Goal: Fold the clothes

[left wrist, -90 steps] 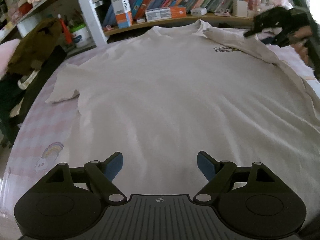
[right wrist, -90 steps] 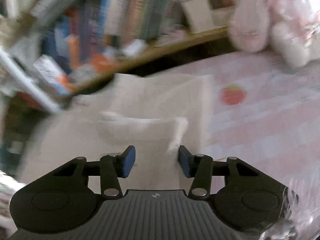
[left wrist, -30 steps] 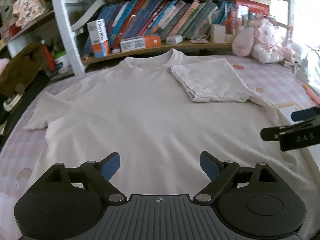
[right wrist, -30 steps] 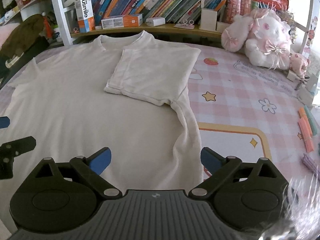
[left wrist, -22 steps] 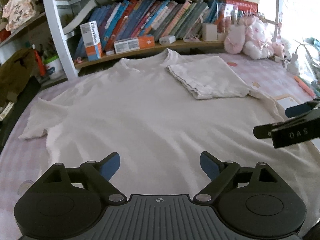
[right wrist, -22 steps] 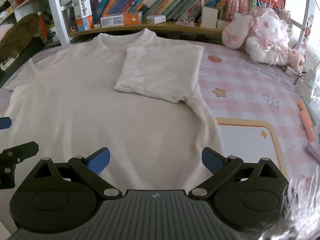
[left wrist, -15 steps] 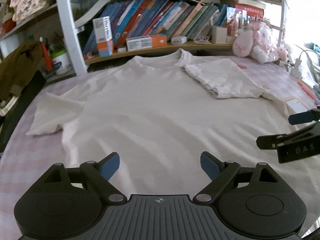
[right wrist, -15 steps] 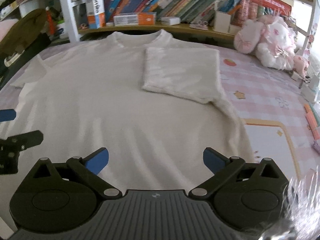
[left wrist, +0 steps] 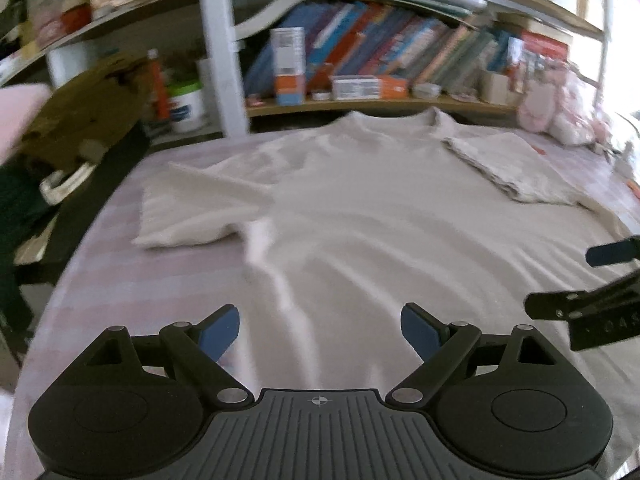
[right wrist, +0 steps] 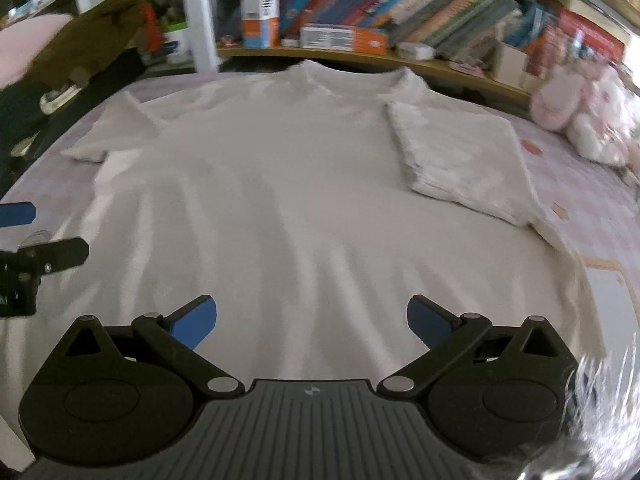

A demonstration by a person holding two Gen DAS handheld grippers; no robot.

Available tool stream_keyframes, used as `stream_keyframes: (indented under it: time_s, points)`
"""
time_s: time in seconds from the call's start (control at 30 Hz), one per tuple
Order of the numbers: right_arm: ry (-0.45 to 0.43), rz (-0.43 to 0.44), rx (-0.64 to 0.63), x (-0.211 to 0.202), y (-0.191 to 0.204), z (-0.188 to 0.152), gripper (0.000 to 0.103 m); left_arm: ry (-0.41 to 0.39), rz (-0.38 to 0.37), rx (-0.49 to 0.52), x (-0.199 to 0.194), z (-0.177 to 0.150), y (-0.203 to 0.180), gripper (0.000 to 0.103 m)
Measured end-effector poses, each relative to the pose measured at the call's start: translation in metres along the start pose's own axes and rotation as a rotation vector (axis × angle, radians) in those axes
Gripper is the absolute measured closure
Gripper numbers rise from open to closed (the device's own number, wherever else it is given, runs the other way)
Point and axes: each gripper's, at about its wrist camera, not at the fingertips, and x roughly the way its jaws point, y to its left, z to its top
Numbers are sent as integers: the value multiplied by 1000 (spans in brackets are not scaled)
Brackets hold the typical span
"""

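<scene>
- Brown bag [left wrist: 84, 108] at far left, beside the bed, with a white tub [left wrist: 186, 106] next to it under the shelf.
- Left sleeve [left wrist: 192, 212] of the white T-shirt [left wrist: 380, 216], spread flat on the pink checked bedsheet [left wrist: 132, 280]; the shirt lies face down, collar toward the bookshelf [left wrist: 360, 68].
- Left gripper [left wrist: 320, 330], held low over the shirt's hem; blue pads [left wrist: 220, 330] wide apart, nothing between them.
- Right gripper [right wrist: 312, 322], likewise spread wide and empty above the hem, near the left one; its tip shows at the right edge of the left wrist view.
- Right sleeve [right wrist: 460, 164], folded inward onto the shirt's body.
- Pink plush toy [right wrist: 588, 120] at far right, on the sheet, apart from the shirt.
</scene>
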Motion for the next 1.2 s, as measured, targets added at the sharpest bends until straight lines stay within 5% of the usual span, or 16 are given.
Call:
stream_keyframes:
  time_s: [0.47,0.63,0.97,1.2]
  points:
    - [-37,73,-41,15,38,28,0,-4,74,-205,22,7,78,13]
    - [4,69,-33,21,36,24,0,-32,57,-376,35,15,109,15]
    - [70,82,-65,30,36,25,0,1,111,-560,88,38,153,56]
    - [90,73,-68,33,35,25,0,31,116,-692,112,44,165,66]
